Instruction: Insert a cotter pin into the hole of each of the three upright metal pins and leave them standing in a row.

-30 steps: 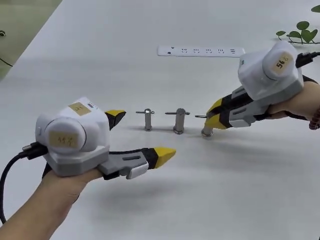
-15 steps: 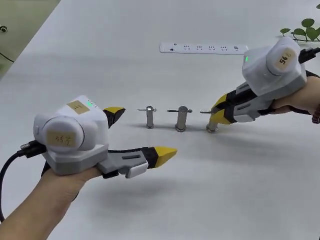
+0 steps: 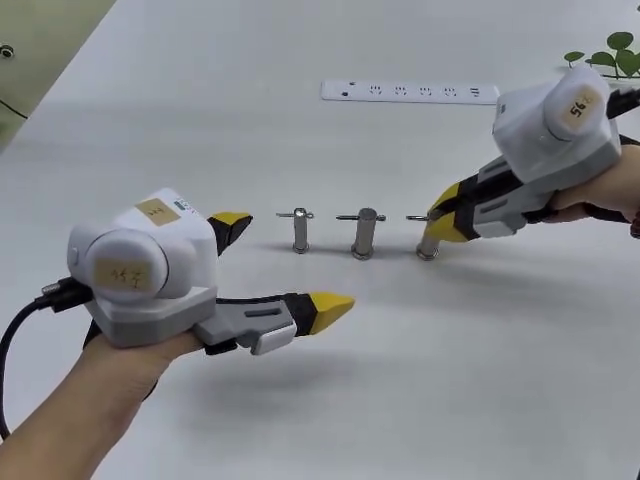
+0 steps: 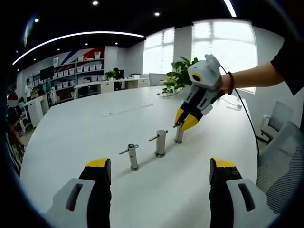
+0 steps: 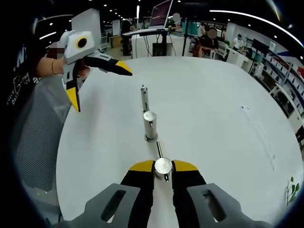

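- Gripping the right-hand pin (image 3: 428, 246) by its head, my right claw (image 3: 443, 218) has its yellow tips closed in from both sides; the right gripper view shows the round head (image 5: 163, 166) snug between them.
- That pin stands on the white table (image 3: 300, 400), about the middle of the surface, and the right cotter pin (image 3: 414, 217) sticks out of it toward the middle pin (image 3: 365, 235).
- The middle pin and the left-hand pin (image 3: 300, 232) stand upright in the same row, apart from each other.
- The middle cotter pin (image 3: 350, 217) and the left cotter pin (image 3: 293, 214) each cross the upper part of their pin.
- My left claw (image 3: 287, 262) hovers on the near-edge side of the row, close to the left-hand pin, jaws spread wide and holding nothing.
- A white power strip (image 3: 410, 93) lies toward the surface's far edge, and a green plant (image 3: 612, 52) sits at the far right corner.
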`<control>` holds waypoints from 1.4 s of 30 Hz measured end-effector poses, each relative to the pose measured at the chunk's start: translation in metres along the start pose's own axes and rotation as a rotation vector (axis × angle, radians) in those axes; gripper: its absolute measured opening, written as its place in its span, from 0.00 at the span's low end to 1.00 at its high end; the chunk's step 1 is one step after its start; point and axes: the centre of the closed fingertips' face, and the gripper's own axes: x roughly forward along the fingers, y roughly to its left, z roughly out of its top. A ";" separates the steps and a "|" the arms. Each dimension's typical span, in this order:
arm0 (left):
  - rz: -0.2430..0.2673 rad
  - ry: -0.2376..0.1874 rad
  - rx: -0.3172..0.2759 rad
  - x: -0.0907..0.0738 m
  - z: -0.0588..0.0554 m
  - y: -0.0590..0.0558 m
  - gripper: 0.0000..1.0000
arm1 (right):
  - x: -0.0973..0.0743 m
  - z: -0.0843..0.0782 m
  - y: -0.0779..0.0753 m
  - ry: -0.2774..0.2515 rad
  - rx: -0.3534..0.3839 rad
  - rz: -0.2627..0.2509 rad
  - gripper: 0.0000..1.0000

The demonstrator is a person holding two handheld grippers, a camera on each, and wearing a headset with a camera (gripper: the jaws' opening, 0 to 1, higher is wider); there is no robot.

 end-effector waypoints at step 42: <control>0.000 0.005 -0.014 -0.007 0.003 0.004 0.89 | -0.021 0.010 0.003 -0.049 0.055 -0.067 0.30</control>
